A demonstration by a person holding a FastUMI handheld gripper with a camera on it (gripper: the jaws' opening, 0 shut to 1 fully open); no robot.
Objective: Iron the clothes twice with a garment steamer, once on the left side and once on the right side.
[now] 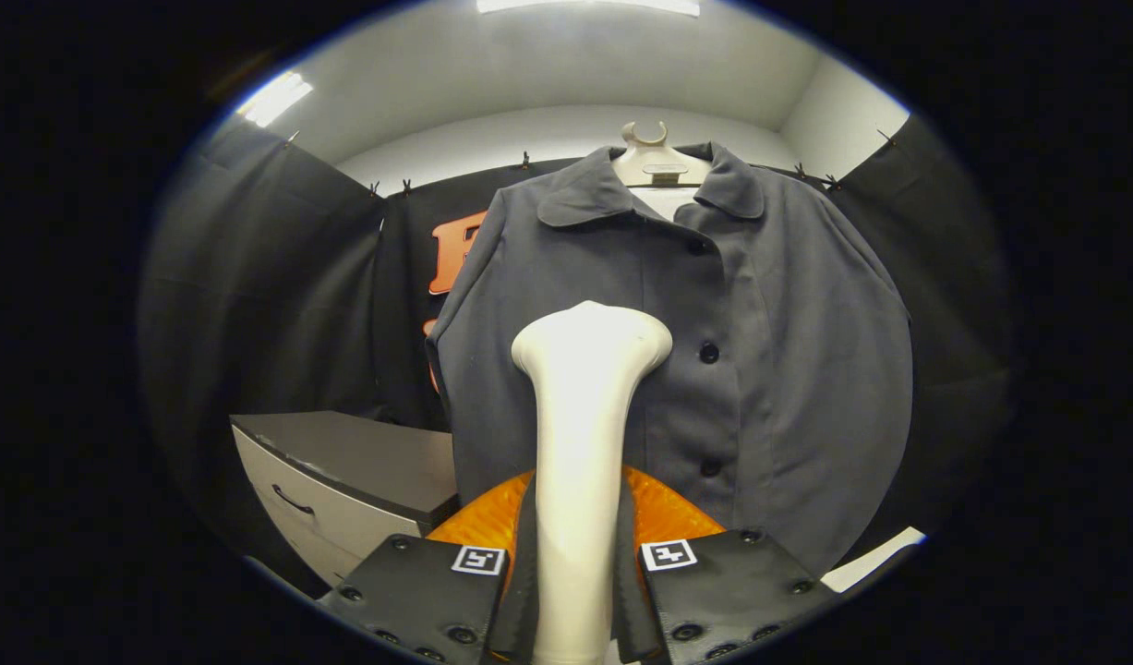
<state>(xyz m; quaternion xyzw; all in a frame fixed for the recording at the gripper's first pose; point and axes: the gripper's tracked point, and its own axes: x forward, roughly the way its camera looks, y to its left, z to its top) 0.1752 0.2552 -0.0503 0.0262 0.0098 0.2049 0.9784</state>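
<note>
Booth fittings: a cabinet, a hanger, lamps and draped cloth.

A pale hanger [656,162] with an upturned hook hangs before the white back wall [548,129]. From it, a grey-topped cabinet [344,480] stands far down at about 8 o'clock, its light drawer front carrying a dark curved handle [292,501]. Black cloth [252,277] drapes the booth at 9 o'clock and 3 o'clock of the hanger, pinned along its top edge by small clips [525,160]. One ceiling lamp [275,97] glows at 10 o'clock, another [589,6] near 12 o'clock. A flat white slab [875,554] lies low at 5 o'clock; what it is cannot be told.
</note>
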